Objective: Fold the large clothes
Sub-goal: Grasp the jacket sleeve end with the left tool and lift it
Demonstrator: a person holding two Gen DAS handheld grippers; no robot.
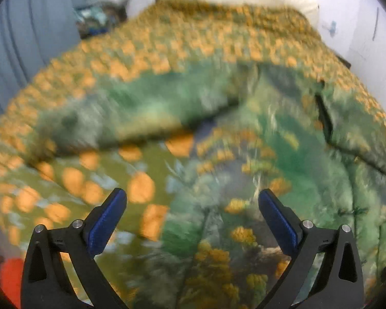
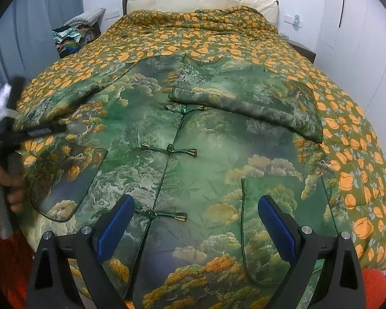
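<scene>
Nearest us, left tongs (image 1: pixel 192 200) spread wide, pinching nothing, hovering over the jacket (image 1: pixel 244 170); that view is motion-blurred. Right tongs (image 2: pixel 196 206) also spread, empty, above the jacket's (image 2: pixel 193 154) buttoned front. We see the jacket lying flat, face up, on the bed (image 2: pixel 347 134), one sleeve (image 2: pixel 247 100) folded across the chest. Left tongs (image 2: pixel 38 132) sit at its left edge.
</scene>
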